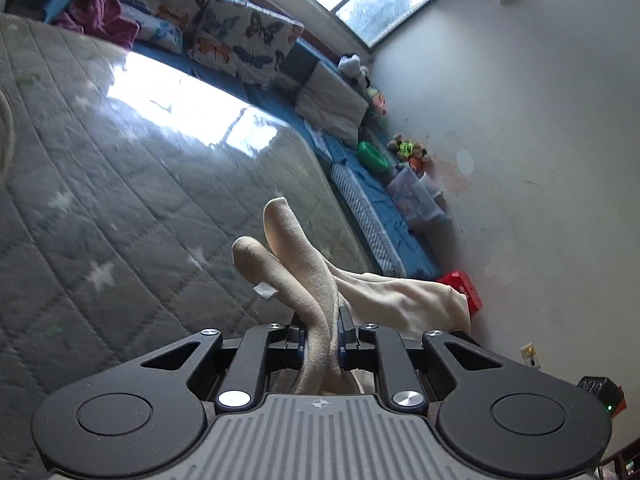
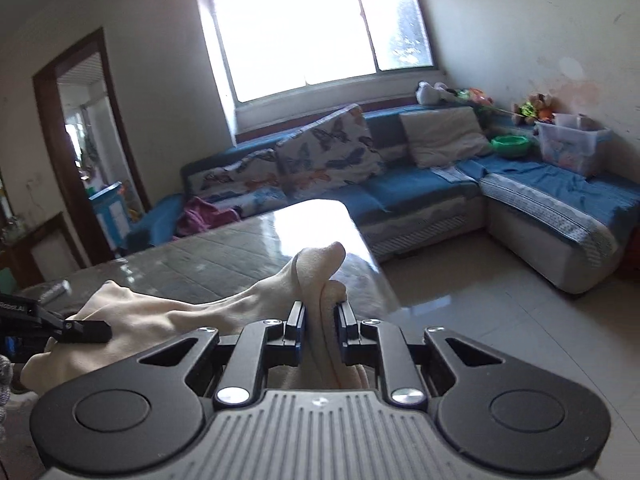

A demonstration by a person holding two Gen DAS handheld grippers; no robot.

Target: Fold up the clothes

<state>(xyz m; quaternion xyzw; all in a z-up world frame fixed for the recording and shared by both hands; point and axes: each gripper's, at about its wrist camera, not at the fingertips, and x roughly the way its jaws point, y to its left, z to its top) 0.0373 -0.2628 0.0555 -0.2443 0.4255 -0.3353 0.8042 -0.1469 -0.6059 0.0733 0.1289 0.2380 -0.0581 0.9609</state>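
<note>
A cream garment (image 1: pixel 308 276) is held up in the air above the grey quilted table (image 1: pixel 120 200). My left gripper (image 1: pixel 322 332) is shut on a bunched edge of it; two rounded folds stick up past the fingers, and a small white label shows. The rest stretches right. In the right wrist view my right gripper (image 2: pixel 320 326) is shut on another bunched part of the cream garment (image 2: pixel 312 276). The cloth runs left from it to the left gripper (image 2: pixel 60 330), whose black fingers press into it. The grey table (image 2: pixel 224 256) lies below.
A blue corner sofa (image 2: pixel 420 188) with butterfly cushions (image 2: pixel 320 156), a pink garment (image 2: pixel 204 214), a clear plastic box (image 2: pixel 568 144) and toys stands beyond the table. A window, a doorway at left and tiled floor (image 2: pixel 480 320) show. A red crate (image 1: pixel 460 284) sits by the wall.
</note>
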